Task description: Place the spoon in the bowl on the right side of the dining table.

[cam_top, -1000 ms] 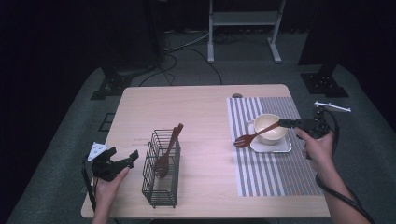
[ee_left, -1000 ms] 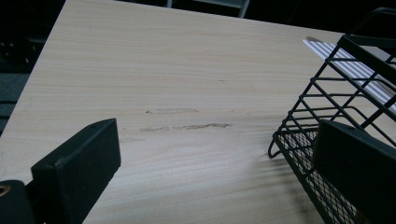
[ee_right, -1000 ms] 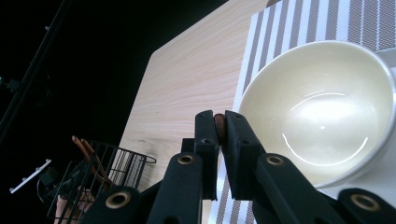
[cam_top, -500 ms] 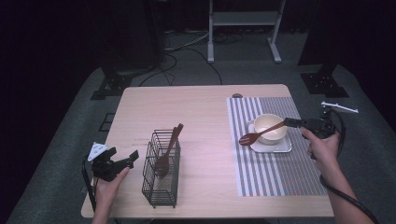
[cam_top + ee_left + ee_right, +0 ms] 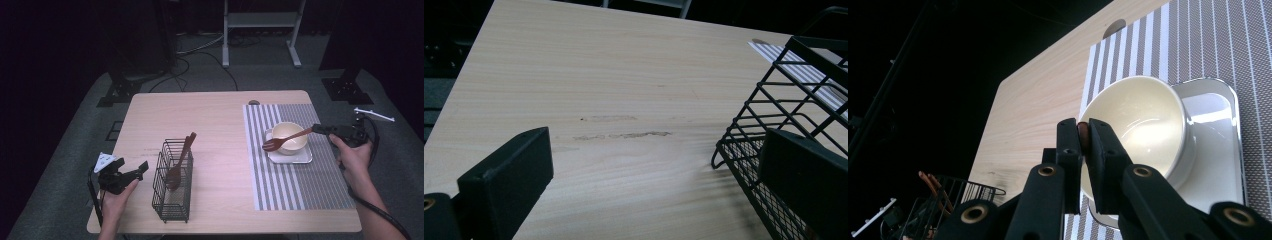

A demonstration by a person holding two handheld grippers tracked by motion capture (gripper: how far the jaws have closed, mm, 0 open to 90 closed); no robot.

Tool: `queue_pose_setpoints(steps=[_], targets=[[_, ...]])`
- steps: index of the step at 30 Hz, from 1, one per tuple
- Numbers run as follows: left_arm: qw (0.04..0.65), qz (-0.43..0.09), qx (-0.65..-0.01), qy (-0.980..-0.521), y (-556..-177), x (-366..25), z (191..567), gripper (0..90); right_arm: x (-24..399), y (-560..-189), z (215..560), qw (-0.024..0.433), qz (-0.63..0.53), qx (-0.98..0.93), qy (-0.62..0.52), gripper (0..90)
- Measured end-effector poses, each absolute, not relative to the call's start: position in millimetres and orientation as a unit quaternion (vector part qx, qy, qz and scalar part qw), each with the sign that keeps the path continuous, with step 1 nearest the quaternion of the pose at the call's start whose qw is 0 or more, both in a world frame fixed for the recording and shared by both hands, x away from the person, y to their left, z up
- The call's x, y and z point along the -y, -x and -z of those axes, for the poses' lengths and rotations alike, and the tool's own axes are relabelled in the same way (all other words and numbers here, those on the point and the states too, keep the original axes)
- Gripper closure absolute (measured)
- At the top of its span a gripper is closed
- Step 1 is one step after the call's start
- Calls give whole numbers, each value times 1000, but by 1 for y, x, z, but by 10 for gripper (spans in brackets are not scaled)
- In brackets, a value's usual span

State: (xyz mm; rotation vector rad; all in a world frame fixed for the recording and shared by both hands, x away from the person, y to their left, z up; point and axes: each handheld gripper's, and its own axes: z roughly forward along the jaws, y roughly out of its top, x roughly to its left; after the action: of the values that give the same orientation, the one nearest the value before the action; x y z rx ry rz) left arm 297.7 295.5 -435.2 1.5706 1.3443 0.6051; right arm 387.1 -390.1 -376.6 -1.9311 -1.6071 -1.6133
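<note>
no readable text, label, brand or number appears anywhere.

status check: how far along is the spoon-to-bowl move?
Done: one wooden spoon is out of the wire basket and clamped by its handle in the right gripper. In hand: it hangs across the bowl on the white tray. Left: release it; a second spoon stands in the basket; left gripper idles open.

We see the right tongs (image 5: 320, 129) just right of the bowl (image 5: 289, 136), their fork (image 5: 282, 140) reaching left across it. The bowl sits on a tray (image 5: 305, 157) upon the mat (image 5: 300, 185). The left tongs (image 5: 137, 169) stand just left of the basket (image 5: 172, 197) on the counter (image 5: 215, 125), a spoon (image 5: 179, 162) inside it.
</note>
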Motion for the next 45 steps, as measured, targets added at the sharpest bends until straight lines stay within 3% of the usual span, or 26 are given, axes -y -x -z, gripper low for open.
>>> queue_pose_setpoints(steps=[45], targets=[[472,-248,-550,-643,-297,-296,435,2,434,-375,377,48,551,486,677,836]])
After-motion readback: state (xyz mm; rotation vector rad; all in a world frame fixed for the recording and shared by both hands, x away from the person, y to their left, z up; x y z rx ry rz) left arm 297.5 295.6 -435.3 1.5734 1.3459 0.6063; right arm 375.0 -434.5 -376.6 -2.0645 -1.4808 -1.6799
